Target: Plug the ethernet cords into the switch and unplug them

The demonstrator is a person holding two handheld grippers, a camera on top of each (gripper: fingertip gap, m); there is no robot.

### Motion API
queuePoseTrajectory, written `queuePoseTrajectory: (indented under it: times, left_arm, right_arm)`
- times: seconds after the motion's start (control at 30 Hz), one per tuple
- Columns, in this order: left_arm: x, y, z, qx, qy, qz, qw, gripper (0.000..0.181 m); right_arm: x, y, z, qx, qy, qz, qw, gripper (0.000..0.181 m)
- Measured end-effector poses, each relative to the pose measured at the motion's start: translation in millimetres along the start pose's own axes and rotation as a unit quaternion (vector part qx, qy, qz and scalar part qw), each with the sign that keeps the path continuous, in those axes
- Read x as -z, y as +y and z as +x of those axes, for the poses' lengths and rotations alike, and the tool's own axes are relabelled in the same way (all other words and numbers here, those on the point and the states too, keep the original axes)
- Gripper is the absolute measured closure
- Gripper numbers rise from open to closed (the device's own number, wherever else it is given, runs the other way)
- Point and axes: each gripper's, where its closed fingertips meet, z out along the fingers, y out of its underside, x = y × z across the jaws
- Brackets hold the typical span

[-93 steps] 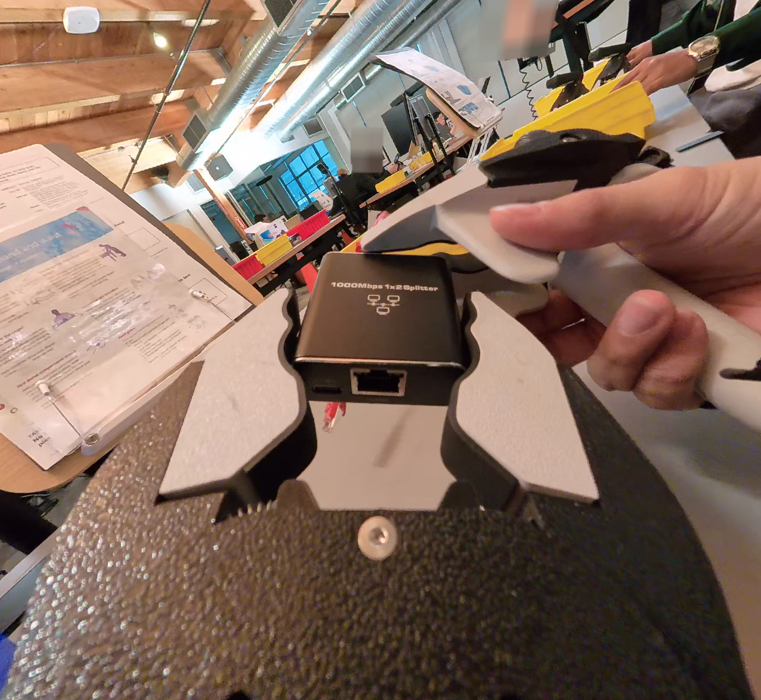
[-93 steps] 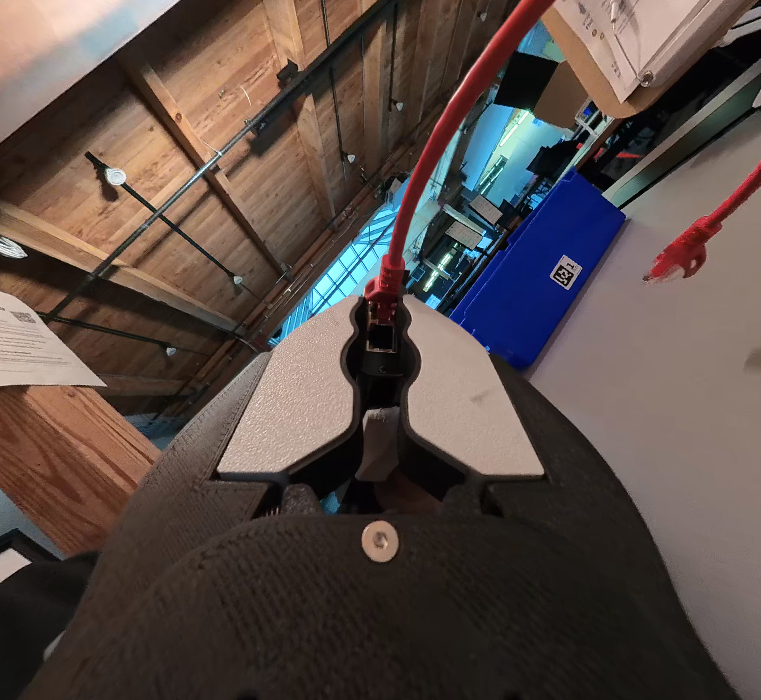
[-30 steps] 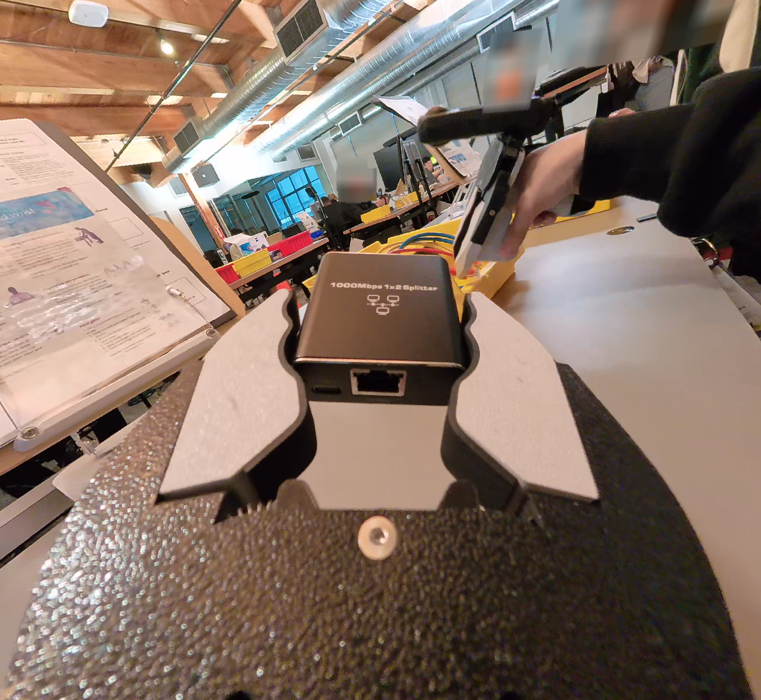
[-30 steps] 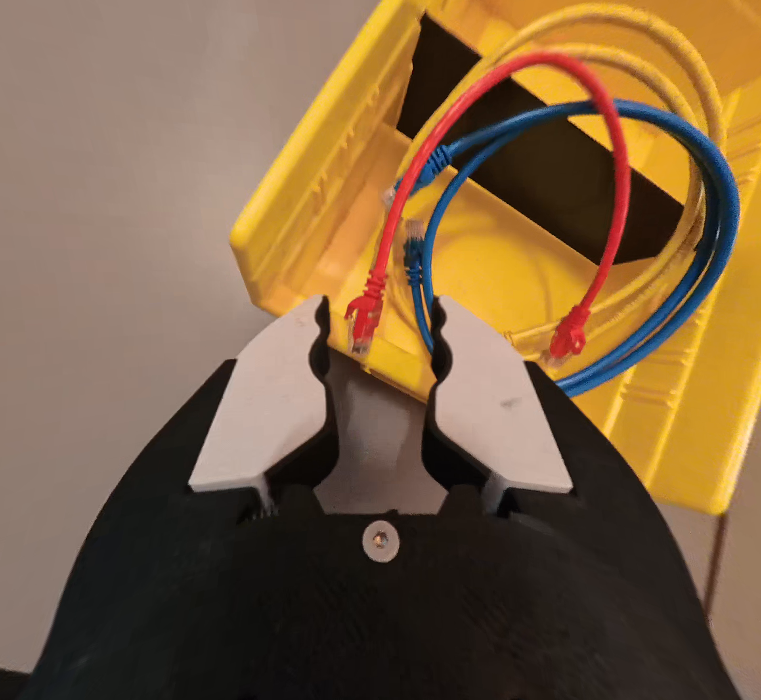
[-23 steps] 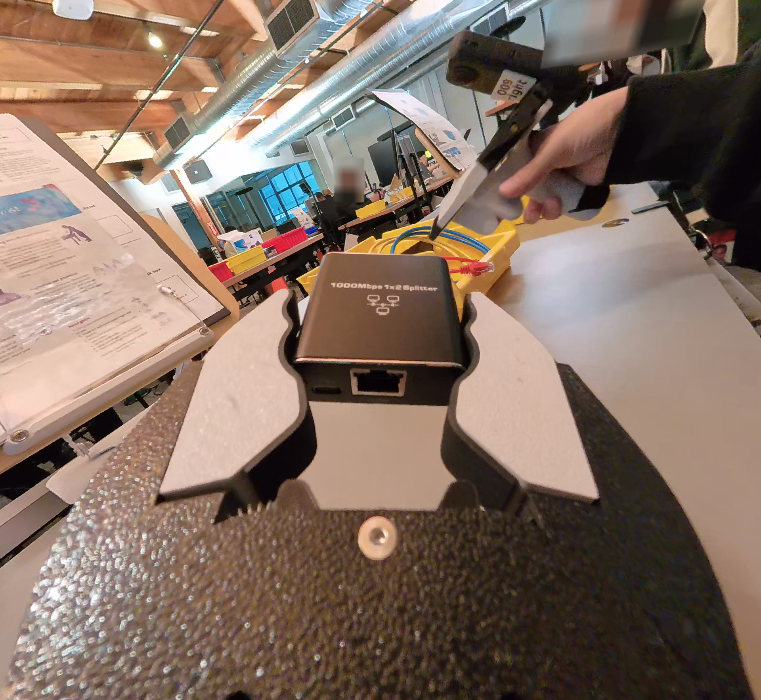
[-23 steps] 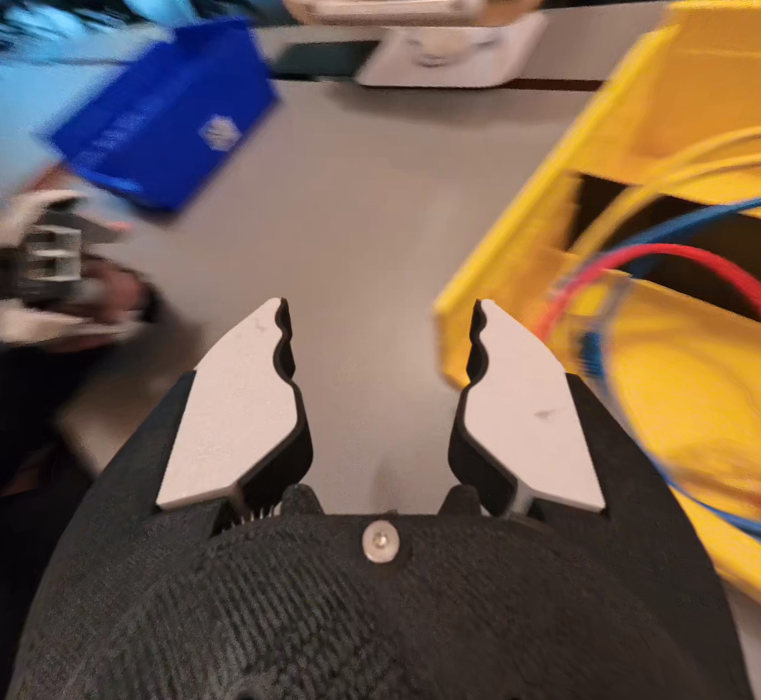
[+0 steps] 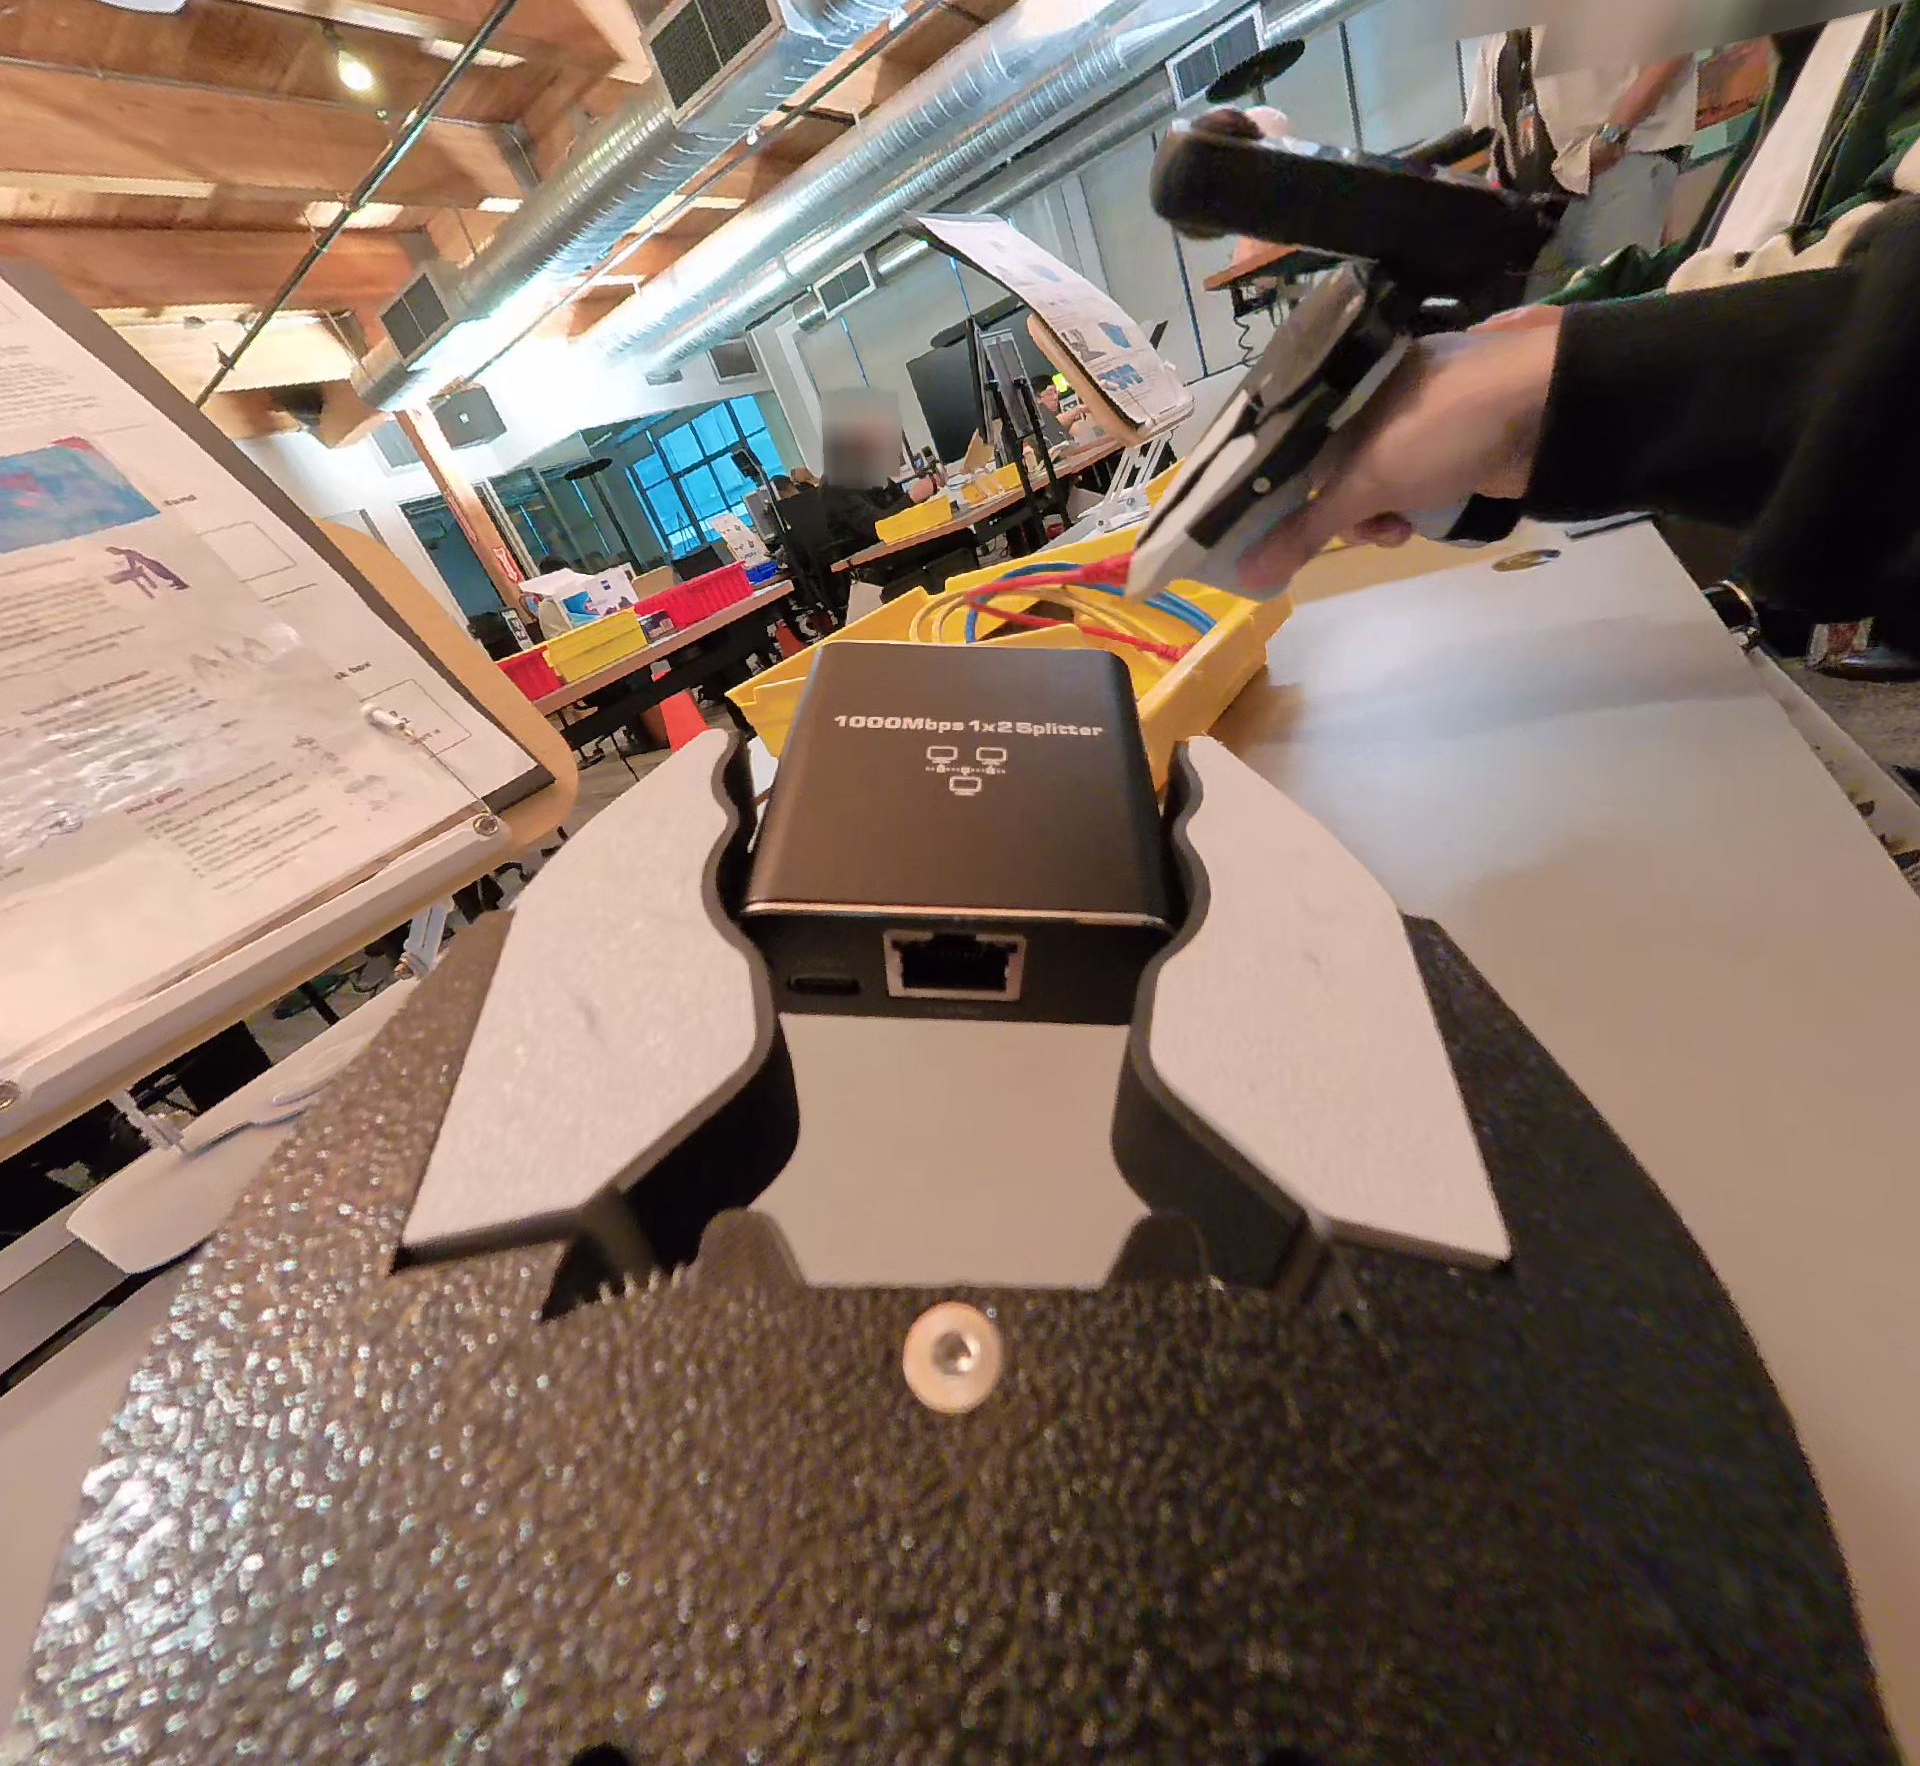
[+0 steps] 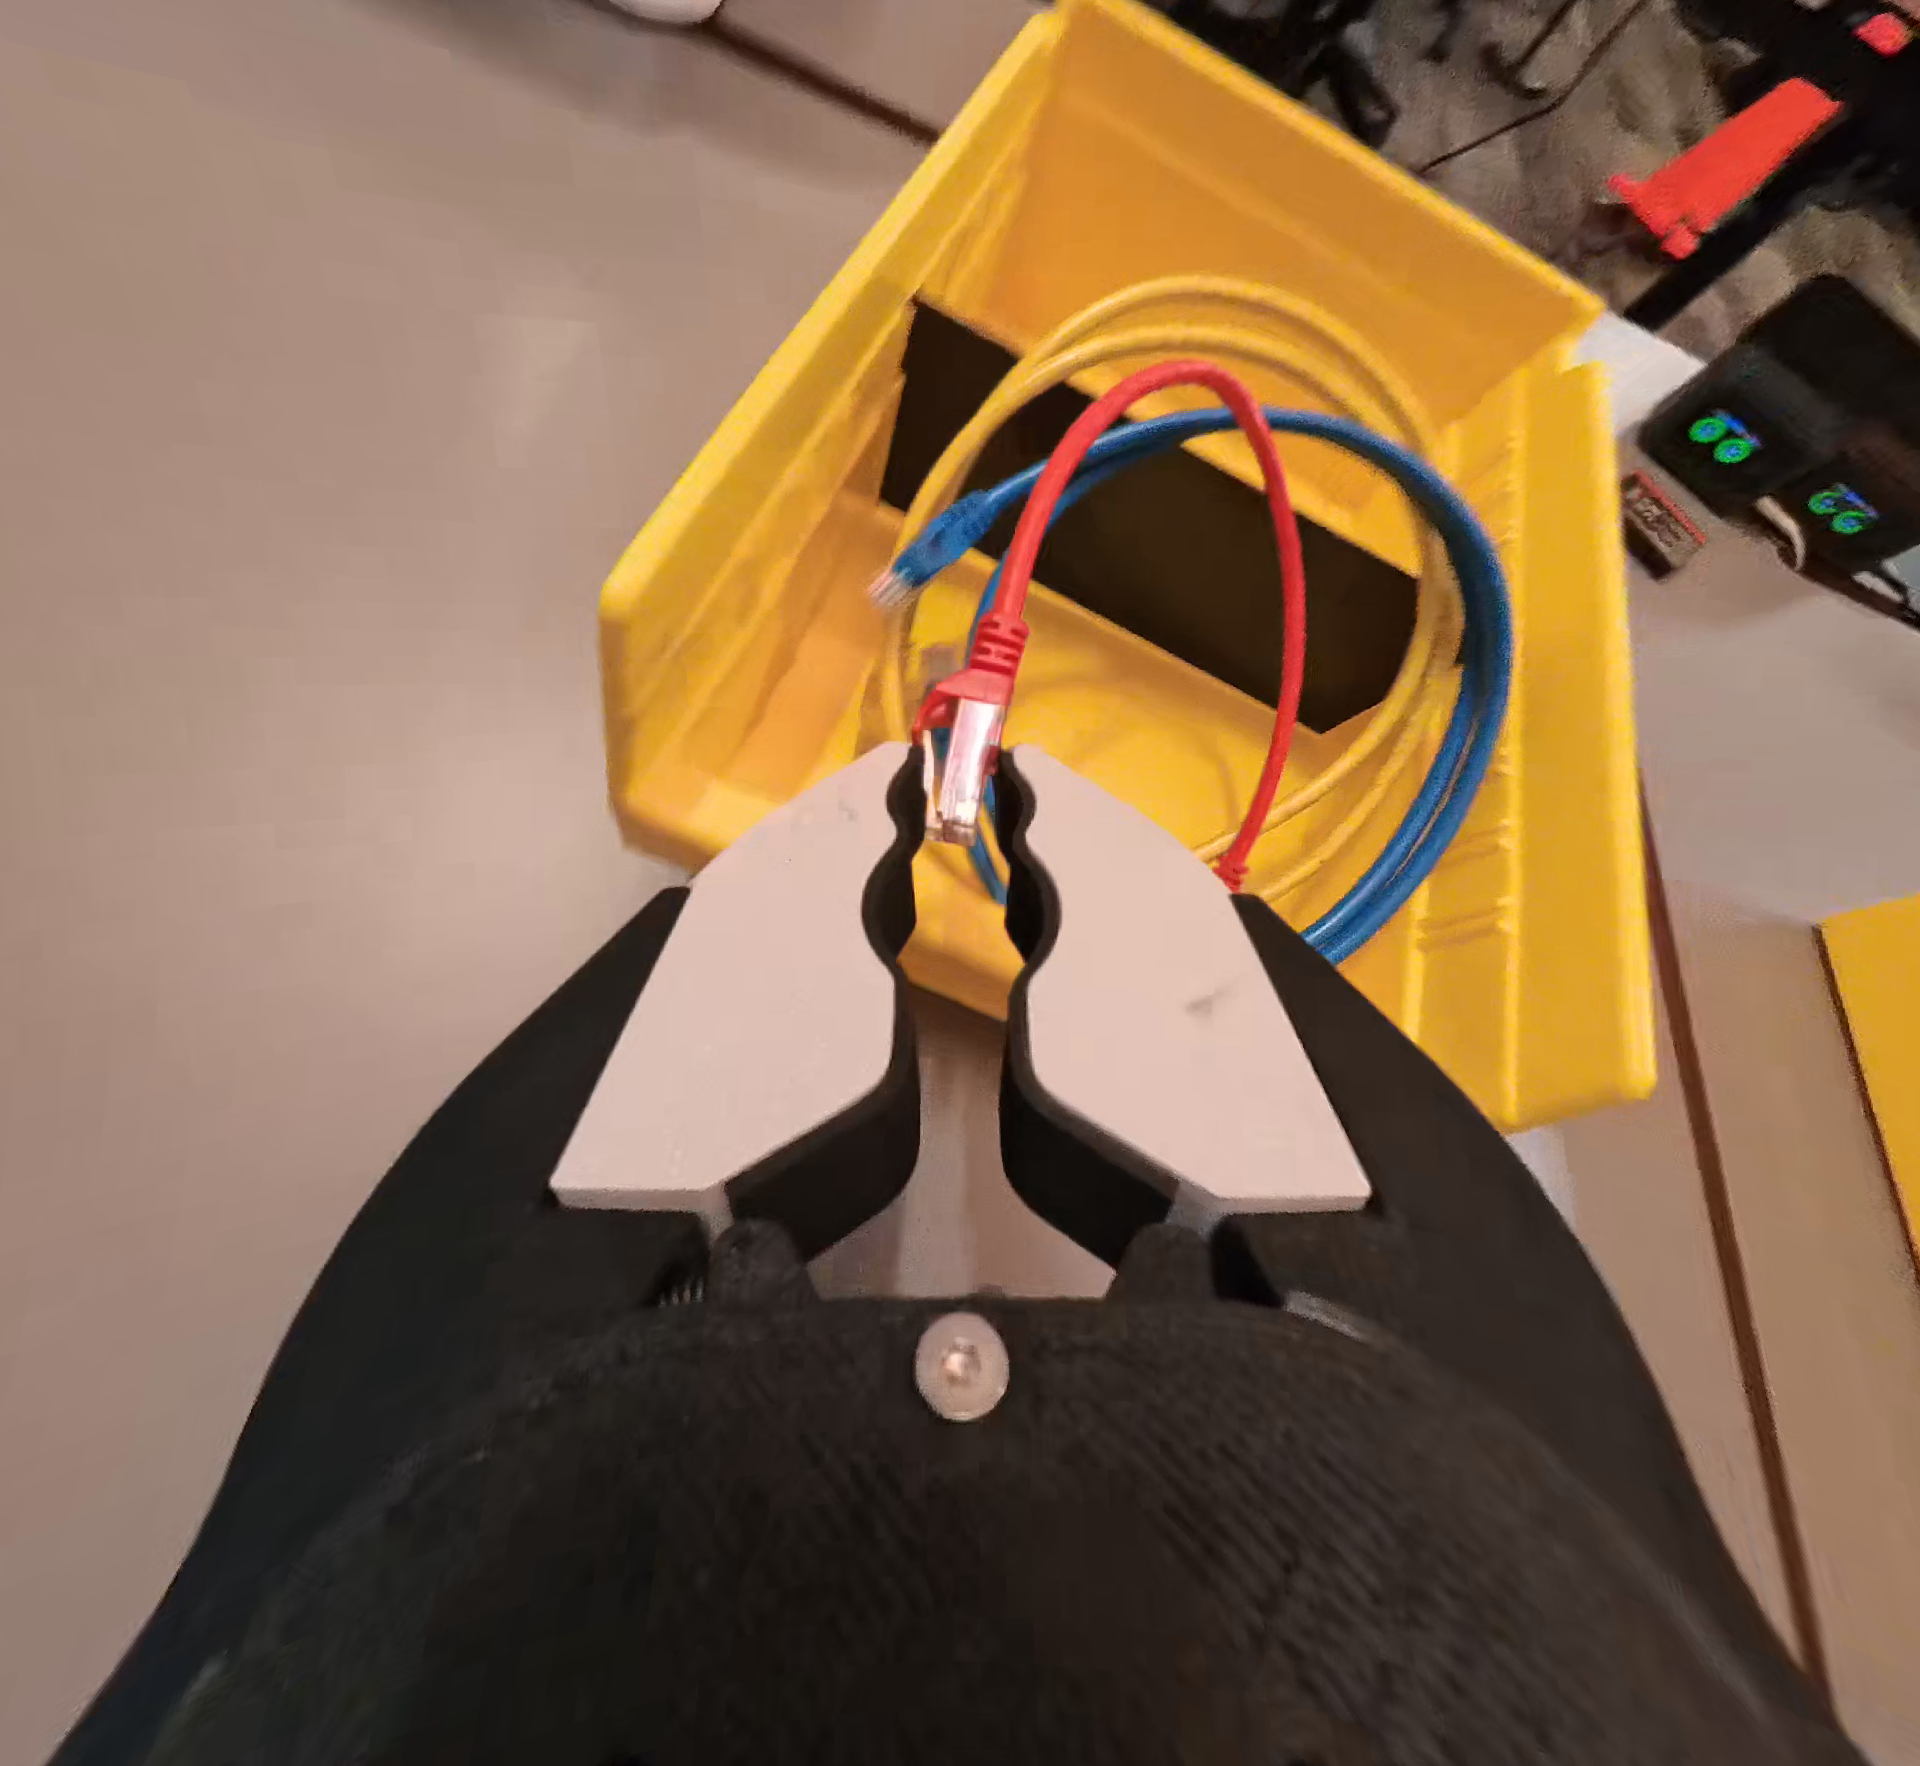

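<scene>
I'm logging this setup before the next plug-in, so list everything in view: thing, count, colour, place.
switch: 1, black, clamped in the left gripper, its facing port empty
red cord: 1, red, looping from the yellow bin, one plug in the right gripper
blue cord: 1, blue, coiled in the bin
yellow cord: 1, yellow, coiled in the bin
yellow bin: 1, yellow, on the table
table: 1, grey
instruction board: 1, white pages, left of the switch
left gripper: grey fingers, shut on the switch
right gripper: grey fingers, shut on the red plug

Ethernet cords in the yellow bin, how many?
3. Red cord, plug end pinched in the right gripper; blue cord and yellow cord coiled in the yellow bin. More may be hidden.
</scene>
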Motion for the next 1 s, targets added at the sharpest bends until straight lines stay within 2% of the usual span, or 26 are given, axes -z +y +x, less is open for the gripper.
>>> queuePoseTrajectory:
  times: [0.1, 0.2, 0.27, 0.33, 0.5, 0.57, 0.6, 0.67, 0.73, 0.8, 0.9, 1.0]
  left_arm:
    - [-1, 0, 2, -0.002, 0.004, -0.001, 1.0, 0.106]
    - [-1, 0, 3, -0.006, 0.004, -0.002, 1.0, 0.107]
    - [0, 1, 2, -0.004, 0.003, -0.003, 1.0, 0.106]
    - [0, 0, 1, -0.002, 0.002, -0.002, 1.0, 0.106]
    - [1, 1, 1, 0.0, 0.001, -0.001, 1.0, 0.106]
    - [1, 0, 1, 0.0, 0.002, -0.001, 1.0, 0.107]
    - [1, 0, 1, 0.0, 0.002, 0.0, 1.0, 0.107]
    - [0, -1, 3, -0.004, 0.005, 0.001, 1.0, 0.107]
    - [-1, -3, 7, -0.012, 0.011, 0.003, 1.0, 0.107]
    - [-2, -5, 13, -0.017, 0.025, 0.008, 1.0, 0.107]
    - [-3, -8, 26, -0.031, 0.053, 0.016, 0.998, 0.106]
    - [-2, -12, 35, -0.057, 0.07, 0.021, 0.996, 0.106]
  right_arm:
    - [-16, -12, 4, -0.028, -0.003, 0.024, 0.999, 0.169]
    - [-36, -19, -19, -0.035, -0.07, 0.032, 0.996, 0.16]
    - [-50, -5, -33, -0.052, -0.118, -0.022, 0.991, 0.156]
    - [-58, 9, -24, -0.061, -0.093, -0.074, 0.991, 0.131]
    - [-35, 8, -17, -0.046, -0.093, -0.066, 0.992, 0.107]
    - [-15, -6, -12, -0.068, -0.097, -0.023, 0.993, 0.1]
    - [-2, -19, -17, -0.095, -0.122, 0.014, 0.988, 0.099]
    - [28, -47, -49, -0.149, -0.229, 0.085, 0.958, 0.092]
    - [62, -65, -103, -0.174, -0.38, 0.112, 0.902, 0.092]
    - [88, -71, -151, -0.184, -0.498, 0.095, 0.842, 0.096]
    - [100, -66, -206, -0.187, -0.606, 0.023, 0.773, 0.095]
    - [116, -70, -246, -0.202, -0.697, -0.034, 0.687, 0.099]
